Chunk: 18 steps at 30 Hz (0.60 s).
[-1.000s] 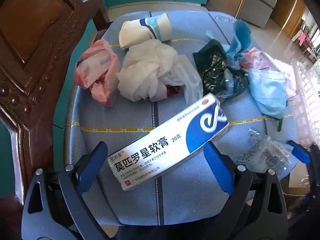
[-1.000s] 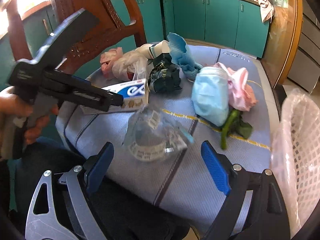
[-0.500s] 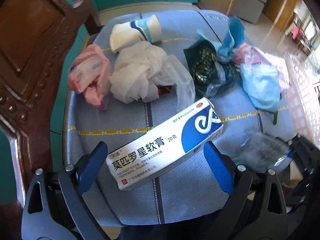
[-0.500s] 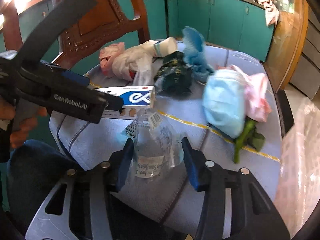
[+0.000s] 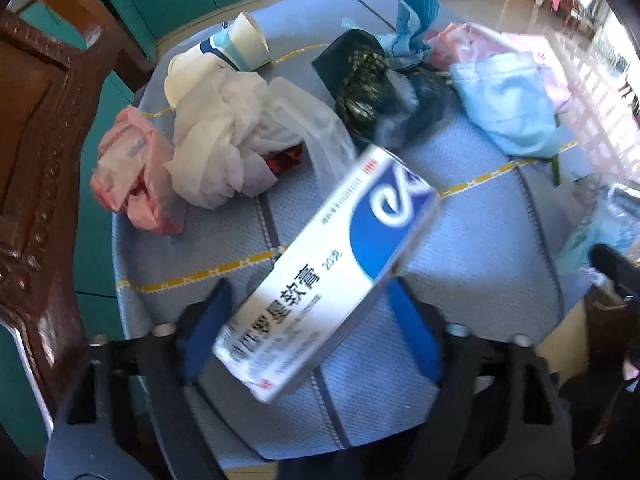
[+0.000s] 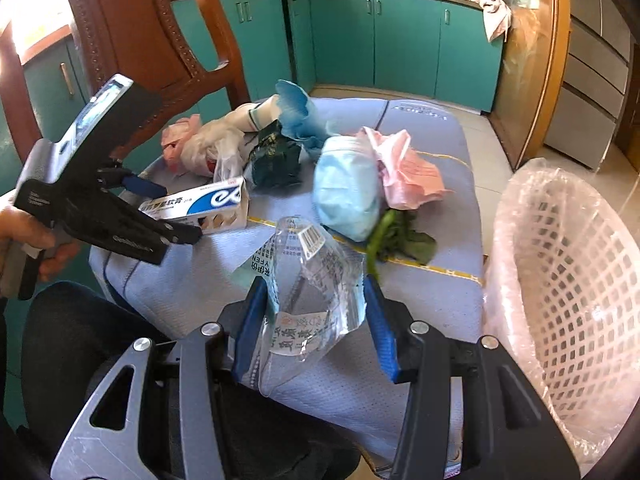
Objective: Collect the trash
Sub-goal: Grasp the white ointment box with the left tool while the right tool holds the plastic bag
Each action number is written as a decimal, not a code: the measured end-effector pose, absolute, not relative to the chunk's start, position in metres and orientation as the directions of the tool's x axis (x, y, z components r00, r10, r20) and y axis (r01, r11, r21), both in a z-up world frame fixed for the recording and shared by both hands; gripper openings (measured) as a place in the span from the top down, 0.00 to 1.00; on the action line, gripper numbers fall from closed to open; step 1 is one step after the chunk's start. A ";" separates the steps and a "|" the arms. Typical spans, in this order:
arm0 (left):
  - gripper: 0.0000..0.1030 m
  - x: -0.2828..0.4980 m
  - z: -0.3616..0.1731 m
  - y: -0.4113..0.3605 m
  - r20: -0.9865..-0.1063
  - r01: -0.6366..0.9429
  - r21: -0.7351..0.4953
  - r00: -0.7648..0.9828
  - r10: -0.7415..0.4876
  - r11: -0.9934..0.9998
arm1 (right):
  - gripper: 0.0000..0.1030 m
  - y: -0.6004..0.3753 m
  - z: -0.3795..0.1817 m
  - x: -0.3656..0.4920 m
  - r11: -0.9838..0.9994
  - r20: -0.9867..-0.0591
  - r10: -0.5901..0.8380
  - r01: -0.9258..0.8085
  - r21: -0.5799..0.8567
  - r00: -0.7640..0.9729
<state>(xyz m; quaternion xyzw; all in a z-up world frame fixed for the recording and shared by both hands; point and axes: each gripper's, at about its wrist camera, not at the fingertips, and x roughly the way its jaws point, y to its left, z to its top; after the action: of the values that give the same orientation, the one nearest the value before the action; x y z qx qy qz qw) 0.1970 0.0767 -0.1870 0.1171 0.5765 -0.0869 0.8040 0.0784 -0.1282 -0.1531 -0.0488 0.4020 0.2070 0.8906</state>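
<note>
On a blue quilted chair cushion [image 6: 420, 128] edged by a carved wooden chair back [image 5: 36, 128], scattered trash fills the far half, while the near half shows bare woven fabric with yellow stitched lines. The left claw [image 5: 308, 320] has just been closing around a white-and-blue cardboard ointment box [image 5: 340, 256]; the box stands tilted between its blue pads, but motion blur hides whether the pads press on it. The right claw [image 6: 316, 312] grips a crumpled clear plastic wrapper [image 6: 316, 276] with printed labels, lifted just above the cushion's near edge. Behind the box lie a wadded white plastic bag [image 5: 224, 148], a crinkled pink wrapper [image 5: 128, 176] near the left edge, a paper cup [image 5: 224, 56] on its side, a dark green foil packet [image 5: 360, 76] and a blue glove [image 5: 412, 16]. Toward the right edge rest a soft blue face mask [image 6: 348, 188], crumpled pink paper [image 6: 408, 168] touching it, and a limp green vegetable stalk [image 6: 396, 236]. Just beside the cushion's right edge stands a white lattice basket [image 6: 568, 272] lined with thin clear plastic, its mouth open.
</note>
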 end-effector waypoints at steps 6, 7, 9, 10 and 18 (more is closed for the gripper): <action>0.52 0.189 -0.178 0.081 -0.945 0.198 -0.045 0.311 -0.106 0.979 | 0.52 -0.132 -0.159 0.080 0.918 -0.743 0.317 -0.388 0.083 0.589; 0.52 0.187 -0.175 0.080 -0.941 0.191 -0.076 0.311 -0.133 0.979 | 0.52 -0.132 -0.160 0.080 0.917 -0.744 0.318 -0.389 0.084 0.588; 0.52 0.183 -0.172 0.076 -0.936 0.191 -0.091 0.319 -0.149 0.977 | 0.52 -0.132 -0.161 0.080 0.916 -0.746 0.318 -0.392 0.083 0.585; 0.52 0.181 -0.171 0.073 -0.935 0.191 -0.090 0.323 -0.149 0.978 | 0.52 -0.131 -0.163 0.080 0.916 -0.749 0.316 -0.393 0.081 0.582; 0.31 0.165 -0.168 0.054 -0.936 0.182 -0.008 0.345 -0.071 0.983 | 0.42 -0.125 -0.170 0.084 0.917 -0.757 0.303 -0.393 0.066 0.580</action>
<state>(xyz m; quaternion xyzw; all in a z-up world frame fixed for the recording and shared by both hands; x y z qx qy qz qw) 0.1646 0.0544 -0.1682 0.0488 0.5669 -0.0772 0.8187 0.0837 -0.1248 -0.1703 -0.0545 0.4144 0.1960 0.8871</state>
